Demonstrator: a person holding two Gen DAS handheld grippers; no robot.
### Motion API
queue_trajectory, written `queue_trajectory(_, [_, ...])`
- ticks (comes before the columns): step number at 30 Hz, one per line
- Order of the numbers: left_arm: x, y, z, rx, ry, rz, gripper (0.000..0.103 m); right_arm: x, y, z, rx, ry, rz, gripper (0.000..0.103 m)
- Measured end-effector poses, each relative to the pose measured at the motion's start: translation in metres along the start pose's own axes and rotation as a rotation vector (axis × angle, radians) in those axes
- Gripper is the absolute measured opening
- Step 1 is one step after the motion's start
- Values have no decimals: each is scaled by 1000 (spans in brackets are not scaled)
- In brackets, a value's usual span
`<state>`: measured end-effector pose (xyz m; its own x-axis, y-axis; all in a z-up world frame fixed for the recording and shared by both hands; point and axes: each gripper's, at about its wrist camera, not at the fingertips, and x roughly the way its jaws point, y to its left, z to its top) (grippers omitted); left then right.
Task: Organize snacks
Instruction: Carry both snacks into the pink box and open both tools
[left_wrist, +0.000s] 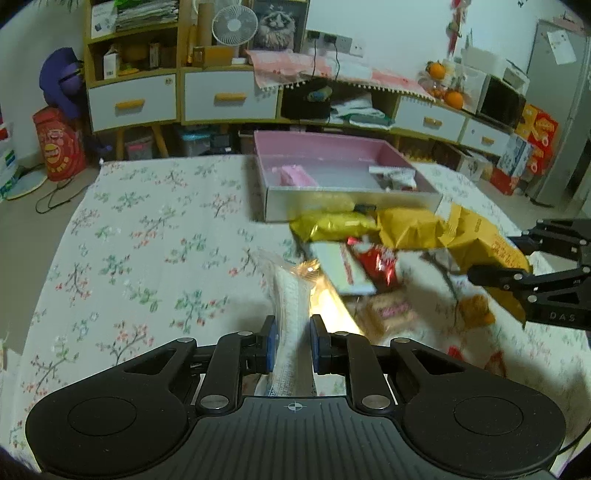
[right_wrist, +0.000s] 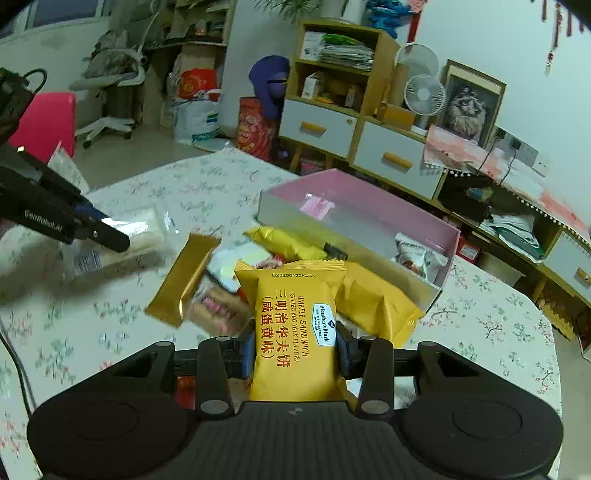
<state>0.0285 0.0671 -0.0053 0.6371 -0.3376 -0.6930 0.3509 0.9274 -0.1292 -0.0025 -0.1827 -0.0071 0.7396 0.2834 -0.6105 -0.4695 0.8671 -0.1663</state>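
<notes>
We work at a surface (left_wrist: 129, 229) covered with a flowered cloth, and it carries everything the task concerns. The largest thing on it is the box (left_wrist: 351, 201) with the pink inside, standing open at the far side, just beyond the heap. A pink packet (left_wrist: 295, 176) lies at its left and a white wrapped snack (left_wrist: 397, 179) at its right, so we judge the box is where the snacks are meant to go, with most of its floor still bare.

Right against the near wall of the box lies the pile of snacks (left_wrist: 369, 258): a shiny gold bag, yellow pouches, a red and white wrapper, a brown biscuit pack. They overlap one another loosely, which is why we take them one at a time from the near edge.

Our right tongs (right_wrist: 295, 354) are clamped on a yellow waffle sandwich pouch (right_wrist: 295, 325), gripped across its lower half so that the printed face stands up toward the camera and its top points at the box. It seems to be clear of the pile, ready to be carried over the near wall.

Our left tongs (left_wrist: 291, 343) are closed on a clear plastic packet (left_wrist: 291, 295) with a pale cake or bread inside. They pinch one end of it, so the rest of the wrapper sticks out beyond the pads, over the bare cloth left of the pile. From the right side we see that packet held off to the left, well apart from the box.
</notes>
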Motion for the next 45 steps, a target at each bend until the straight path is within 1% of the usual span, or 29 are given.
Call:
queue_trajectory(5, [5, -9, 19, -25, -16, -2, 15, 5, -10, 16, 69, -10, -14, 10])
queue_trajectory(12, [20, -20, 49, -83, -37, -23, 15, 17, -29, 36, 162, -13, -61, 10])
queue_trajectory(18, [36, -29, 74, -138, -60, -35, 15, 29, -52, 45, 272, -29, -76, 11])
queue_trajectory(24, [59, -36, 97, -213, -71, -48, 15, 45, -75, 53, 421, -40, -80, 11])
queue_trajectory(29, [84, -41, 124, -216, -88, -63, 15, 57, -90, 61, 522, -49, -86, 11])
queue_trajectory(34, [122, -40, 141, -245, -68, -73, 15, 74, -116, 68, 674, -69, -34, 11])
queue_trajectory(39, [158, -35, 150, -272, -41, -60, 15, 105, -139, 72, 799, -69, 0, 11])
queue_trajectory(41, [169, -31, 152, -282, -37, -56, 15, 118, -144, 72, 817, -53, -7, 11])
queue_trajectory(45, [188, -25, 156, -296, -29, -44, 15, 139, -149, 76, 809, -27, -31, 11])
